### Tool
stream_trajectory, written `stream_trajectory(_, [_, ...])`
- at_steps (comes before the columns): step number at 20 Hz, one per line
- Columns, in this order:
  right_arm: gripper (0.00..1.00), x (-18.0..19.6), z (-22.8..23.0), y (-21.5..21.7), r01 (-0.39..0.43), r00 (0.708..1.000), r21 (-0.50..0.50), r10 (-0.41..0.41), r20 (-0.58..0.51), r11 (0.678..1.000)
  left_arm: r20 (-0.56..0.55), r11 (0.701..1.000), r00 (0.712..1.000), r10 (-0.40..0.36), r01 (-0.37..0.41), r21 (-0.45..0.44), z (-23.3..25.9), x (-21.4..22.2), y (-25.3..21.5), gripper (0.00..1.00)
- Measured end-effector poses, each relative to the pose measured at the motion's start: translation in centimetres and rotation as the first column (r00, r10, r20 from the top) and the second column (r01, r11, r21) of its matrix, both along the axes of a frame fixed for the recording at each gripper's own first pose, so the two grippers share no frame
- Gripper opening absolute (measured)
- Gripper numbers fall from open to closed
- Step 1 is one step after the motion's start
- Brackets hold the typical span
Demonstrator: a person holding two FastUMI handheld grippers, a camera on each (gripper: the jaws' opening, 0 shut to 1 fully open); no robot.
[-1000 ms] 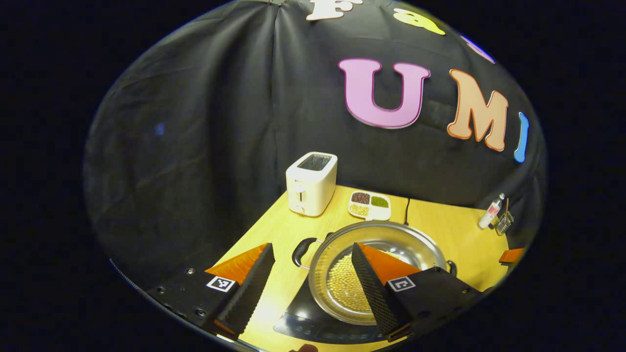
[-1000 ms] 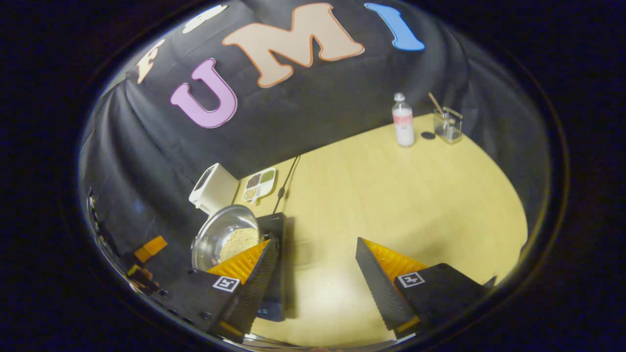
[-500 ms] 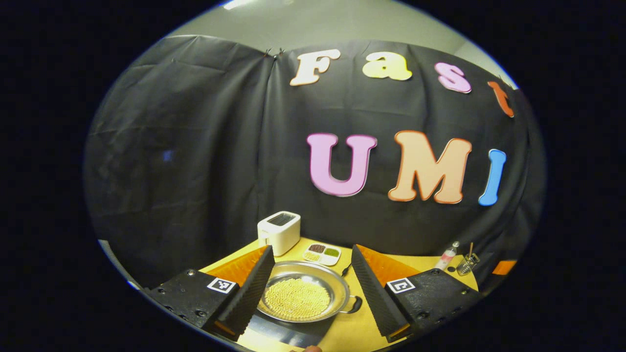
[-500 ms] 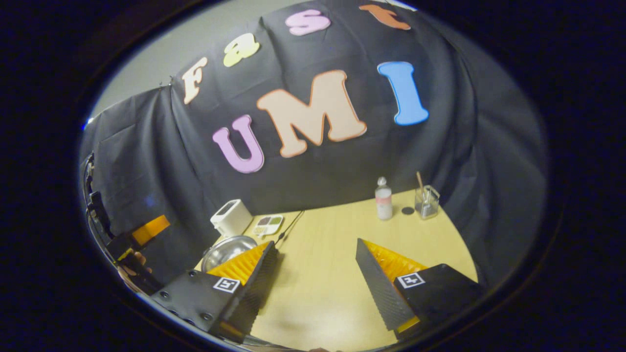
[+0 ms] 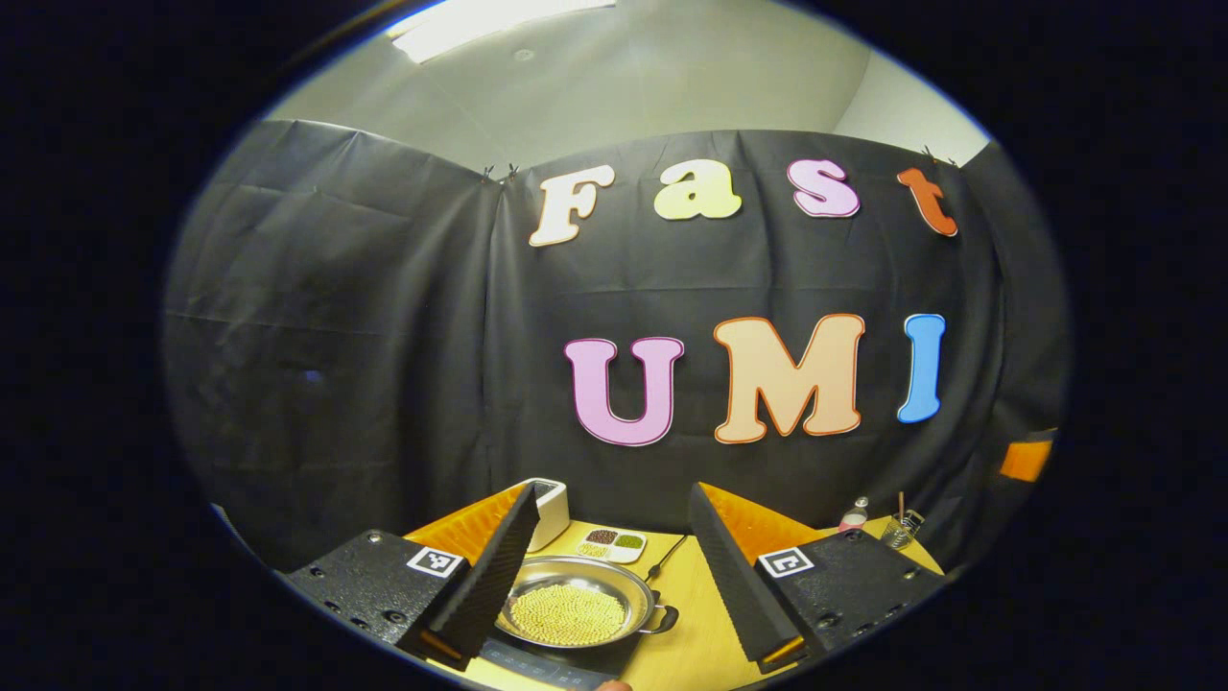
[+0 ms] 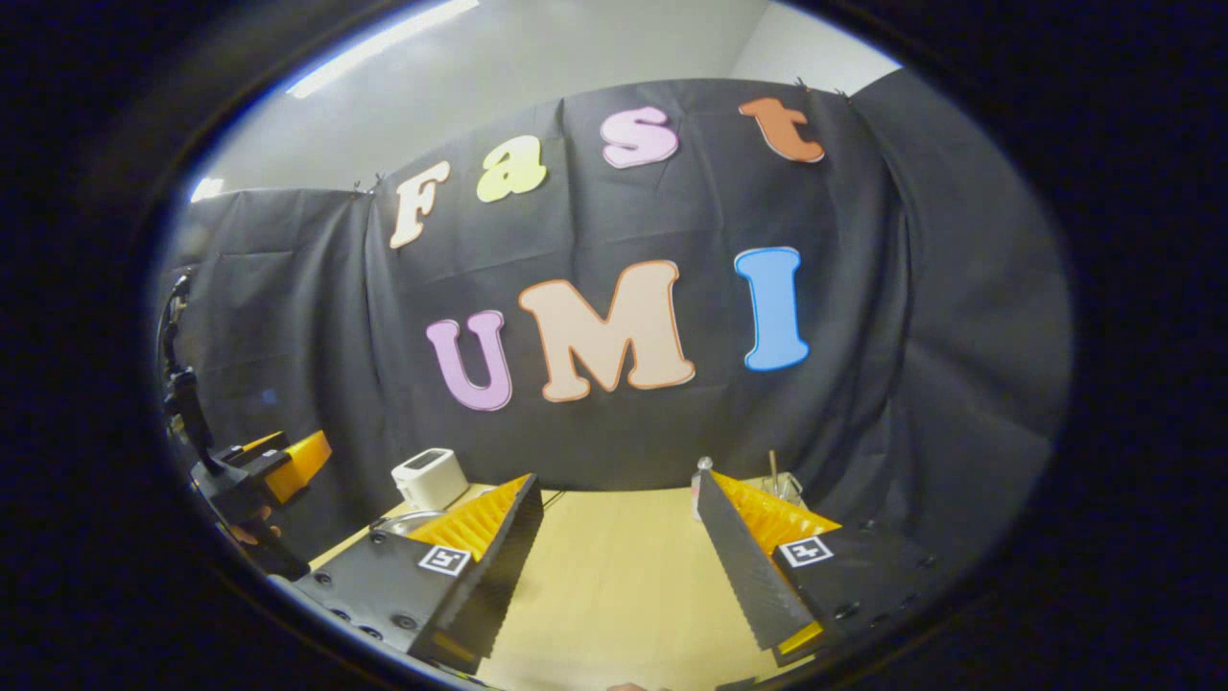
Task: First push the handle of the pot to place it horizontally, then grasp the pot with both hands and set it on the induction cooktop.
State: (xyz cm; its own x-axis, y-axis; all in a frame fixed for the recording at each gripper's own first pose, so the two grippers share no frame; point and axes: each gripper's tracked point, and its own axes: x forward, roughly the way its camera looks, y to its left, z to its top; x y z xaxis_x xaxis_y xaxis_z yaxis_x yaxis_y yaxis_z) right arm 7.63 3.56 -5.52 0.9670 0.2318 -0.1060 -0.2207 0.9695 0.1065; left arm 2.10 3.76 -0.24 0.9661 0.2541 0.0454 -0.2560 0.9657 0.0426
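pot (image 5: 574, 605) on cooktop (image 5: 547, 660) — no legible label

In the left gripper view, the left gripper (image 5: 607, 566) covers the pot's (image 5: 574, 608) near-left rim, and the induction cooktop (image 5: 561, 660) beneath the pot is cut off by the picture's edge. Behind the pot, the toaster (image 5: 551, 512) is half hidden (one finger crosses it). The small tray's (image 5: 612, 545) contents are too small to identify.
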Motion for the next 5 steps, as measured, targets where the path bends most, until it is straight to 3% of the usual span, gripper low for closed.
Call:
stream_trajectory(1, [1.0, -0.6, 0.9, -0.1, -0.005, 1.0, 0.004, 0.005, 0.02, 1.0, 0.006, 1.0, 1.0, 0.007, -0.007, 0.007, 0.3, -0.1, 0.0, 0.93])
stream_trajectory(2, [1.0, -0.9, 1.4, -0.2, -0.008, 0.999, 0.008, 0.007, 0.034, 1.0, 0.012, 1.0, 1.0, 0.007, -0.007, 0.01, 0.5, -0.2, -0.1, 0.93])
stream_trajectory(3, [0.92, -1.1, 1.8, -0.4, -0.008, 0.999, 0.009, 0.008, 0.043, 1.0, 0.013, 1.0, 1.0, 0.005, -0.005, 0.013, 0.6, -0.4, -0.6, 0.96])
stream_trajectory(4, [0.92, -1.2, 2.0, -0.6, -0.011, 0.999, 0.006, 0.011, 0.046, 1.0, 0.013, 1.0, 1.0, -0.001, 0.001, 0.017, 0.6, -0.5, -1.0, 0.93])
stream_trajectory(5, [0.92, -1.3, 2.2, -0.9, -0.009, 0.999, 0.0, 0.009, 0.047, 1.0, 0.01, 1.0, 1.0, -0.008, 0.008, 0.023, 0.6, -0.5, -1.5, 0.96])
